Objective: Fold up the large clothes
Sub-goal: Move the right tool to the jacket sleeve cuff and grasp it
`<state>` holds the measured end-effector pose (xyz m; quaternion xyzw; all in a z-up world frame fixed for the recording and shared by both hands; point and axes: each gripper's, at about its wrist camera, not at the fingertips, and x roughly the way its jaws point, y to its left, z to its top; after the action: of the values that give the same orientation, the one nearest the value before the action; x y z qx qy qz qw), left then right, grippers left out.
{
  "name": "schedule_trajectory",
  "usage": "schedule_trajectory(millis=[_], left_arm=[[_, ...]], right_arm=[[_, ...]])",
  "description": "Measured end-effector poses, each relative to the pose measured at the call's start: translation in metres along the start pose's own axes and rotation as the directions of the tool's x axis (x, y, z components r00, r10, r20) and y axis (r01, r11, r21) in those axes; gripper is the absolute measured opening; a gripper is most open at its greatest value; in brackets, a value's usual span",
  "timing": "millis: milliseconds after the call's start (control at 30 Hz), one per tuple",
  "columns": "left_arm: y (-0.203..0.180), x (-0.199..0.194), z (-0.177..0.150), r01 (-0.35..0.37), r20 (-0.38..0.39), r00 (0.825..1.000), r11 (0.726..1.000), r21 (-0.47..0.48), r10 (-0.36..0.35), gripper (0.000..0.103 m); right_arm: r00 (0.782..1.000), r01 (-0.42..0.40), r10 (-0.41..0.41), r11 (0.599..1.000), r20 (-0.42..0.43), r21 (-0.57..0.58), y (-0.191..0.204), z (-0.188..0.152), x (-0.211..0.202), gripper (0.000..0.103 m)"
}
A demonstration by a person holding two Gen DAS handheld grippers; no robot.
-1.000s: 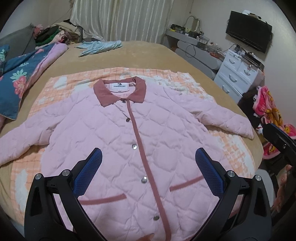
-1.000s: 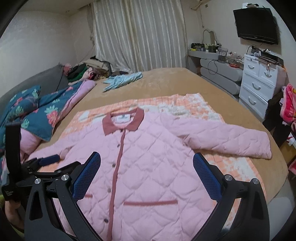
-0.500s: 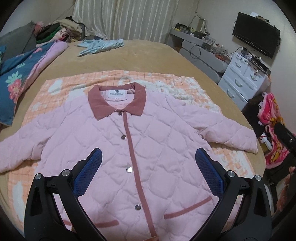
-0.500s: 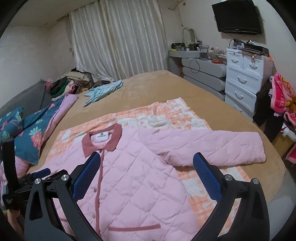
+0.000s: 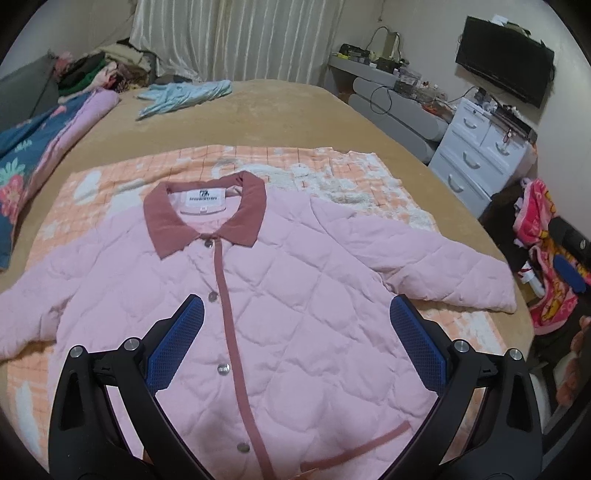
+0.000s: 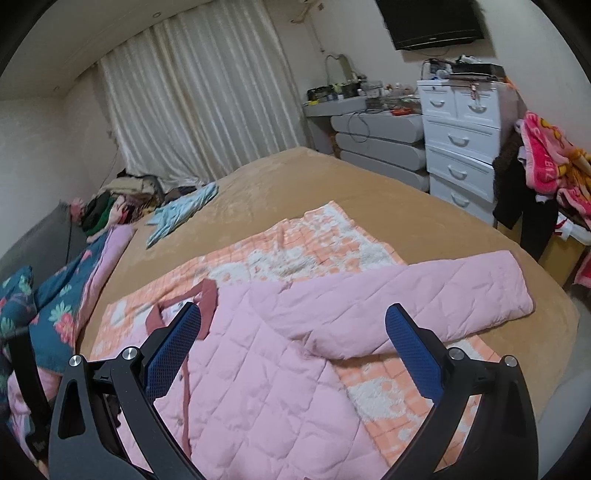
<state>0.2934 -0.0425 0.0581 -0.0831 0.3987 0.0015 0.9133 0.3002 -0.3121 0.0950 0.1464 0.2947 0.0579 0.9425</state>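
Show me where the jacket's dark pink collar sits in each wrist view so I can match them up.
Left wrist: the collar lies upper centre-left, spread open, facing the camera.
Right wrist: the collar is lower left, seen edge-on, partly hidden behind the right gripper's near finger.
Shared landmark: the light blue garment on the far side of the bed.

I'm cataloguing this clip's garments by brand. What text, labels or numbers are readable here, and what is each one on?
Nothing can be read for certain.
Neck label inside the pink jacket collar: a dark logo above one line of print, too blurred to read.
Pink towel by the white drawers: large yellow letters, cut off by folds, unreadable.
Television: small mark on the lower bezel, too small.
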Motion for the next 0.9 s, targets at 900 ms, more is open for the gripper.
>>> schedule_trajectory(millis=[900], left_arm=[[-0.032, 0.125, 0.001, -0.019, -0.142, 0.99, 1.0, 0.006, 0.02, 0.095]], right_arm=[[0.958, 0.284, -0.251, 0.895, -0.139, 0.345, -0.181, -0.02, 0.121, 0.099]])
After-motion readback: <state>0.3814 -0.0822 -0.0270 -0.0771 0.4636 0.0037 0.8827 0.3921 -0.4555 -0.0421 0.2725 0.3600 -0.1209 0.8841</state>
